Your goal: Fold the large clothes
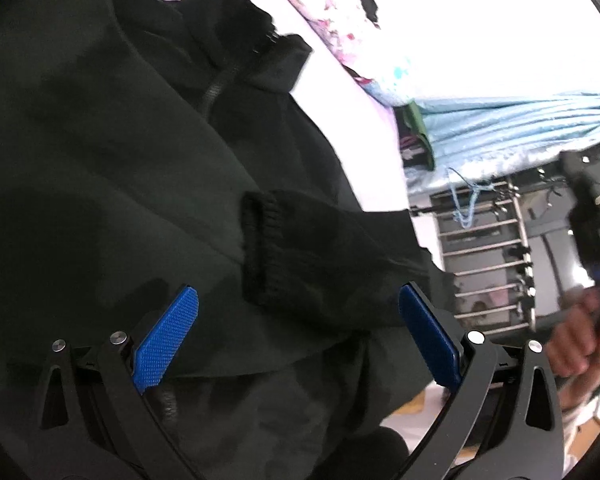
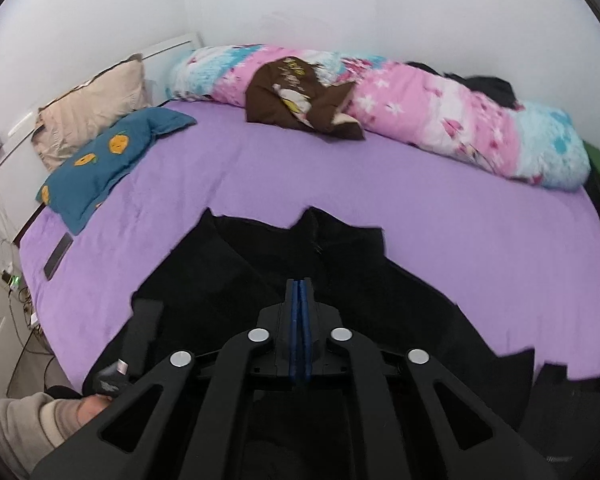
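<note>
A black zip-up jacket [image 1: 148, 152] lies spread on the purple bed sheet [image 2: 340, 184], collar toward the far side. One sleeve is folded across its body, and the ribbed cuff [image 1: 260, 248] sits just ahead of my left gripper [image 1: 298, 316]. That gripper hovers low over the jacket, open, its blue pads [image 1: 168, 340] wide apart with nothing between them. In the right wrist view the jacket [image 2: 260, 264] fills the near part of the bed. My right gripper [image 2: 300, 286] stands over its middle, shut, with no cloth visibly caught between the pads.
A rolled pink and blue quilt [image 2: 440, 116] with a brown garment [image 2: 300, 96] on it lines the far side. A teal pillow [image 2: 104, 160], a beige pillow [image 2: 92, 100] and a phone [image 2: 58, 256] lie at the left. A drying rack [image 1: 488, 256] and blue curtain [image 1: 512, 128] stand beyond the bed.
</note>
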Demonstrator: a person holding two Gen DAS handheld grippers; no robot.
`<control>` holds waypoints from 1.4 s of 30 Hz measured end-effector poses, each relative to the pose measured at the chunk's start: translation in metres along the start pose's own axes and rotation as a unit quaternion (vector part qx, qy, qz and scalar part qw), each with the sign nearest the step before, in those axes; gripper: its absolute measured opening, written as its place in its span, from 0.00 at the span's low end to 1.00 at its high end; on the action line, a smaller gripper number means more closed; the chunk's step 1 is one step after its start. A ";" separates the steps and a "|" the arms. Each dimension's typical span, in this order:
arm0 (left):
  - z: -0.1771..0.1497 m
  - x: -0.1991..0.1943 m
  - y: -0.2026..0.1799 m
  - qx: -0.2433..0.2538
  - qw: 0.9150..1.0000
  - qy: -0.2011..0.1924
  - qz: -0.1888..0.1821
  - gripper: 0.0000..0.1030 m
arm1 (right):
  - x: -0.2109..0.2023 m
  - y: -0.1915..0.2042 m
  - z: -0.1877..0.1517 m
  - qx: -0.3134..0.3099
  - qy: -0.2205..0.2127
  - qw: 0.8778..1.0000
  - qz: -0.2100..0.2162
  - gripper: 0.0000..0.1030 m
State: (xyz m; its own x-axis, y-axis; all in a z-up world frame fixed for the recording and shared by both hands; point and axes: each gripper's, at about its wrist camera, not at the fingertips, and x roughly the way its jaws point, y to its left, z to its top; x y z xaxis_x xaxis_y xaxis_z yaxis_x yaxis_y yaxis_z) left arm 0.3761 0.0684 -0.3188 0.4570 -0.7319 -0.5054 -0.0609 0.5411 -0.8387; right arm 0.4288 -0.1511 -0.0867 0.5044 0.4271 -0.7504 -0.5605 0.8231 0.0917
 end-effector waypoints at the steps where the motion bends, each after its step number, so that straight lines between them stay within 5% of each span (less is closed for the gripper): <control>1: -0.001 0.004 -0.002 -0.004 1.000 0.006 -0.007 0.94 | -0.002 -0.007 -0.006 0.007 0.002 1.000 0.000 0.05; 3: -0.001 0.015 -0.001 -0.017 0.999 0.020 -0.024 0.94 | -0.007 -0.020 -0.019 0.016 0.002 1.000 -0.009 0.17; 5: 0.000 0.024 0.001 -0.031 0.999 0.028 -0.025 0.94 | -0.013 -0.029 -0.028 0.021 -0.003 1.000 -0.019 0.46; 10: 0.003 0.047 0.000 -0.030 0.999 0.039 -0.006 0.94 | -0.034 -0.054 -0.051 0.032 -0.010 0.999 -0.037 0.58; 18: 0.002 0.072 -0.011 0.008 0.996 0.067 0.053 0.94 | -0.045 -0.089 -0.090 0.069 -0.008 0.996 -0.049 0.59; 22: 0.009 0.085 -0.008 -0.016 0.996 0.083 0.016 0.94 | -0.045 -0.112 -0.111 0.100 0.000 0.994 -0.048 0.59; 33: 0.016 0.102 -0.010 -0.008 0.996 0.091 0.017 0.91 | -0.034 -0.144 -0.149 0.154 0.015 0.987 -0.038 0.59; 42: 0.017 0.105 -0.004 -0.013 0.993 0.102 0.056 0.48 | -0.036 -0.146 -0.161 0.157 0.014 0.987 -0.034 0.58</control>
State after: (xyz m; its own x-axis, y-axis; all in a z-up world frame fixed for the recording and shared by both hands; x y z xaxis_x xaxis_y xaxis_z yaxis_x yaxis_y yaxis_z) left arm 0.4390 -0.0036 -0.3651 0.2565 -0.7382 -0.6239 -0.1245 0.6149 -0.7787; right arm 0.3869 -0.3466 -0.1780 0.5125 0.3601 -0.7796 -0.2929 0.9267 0.2354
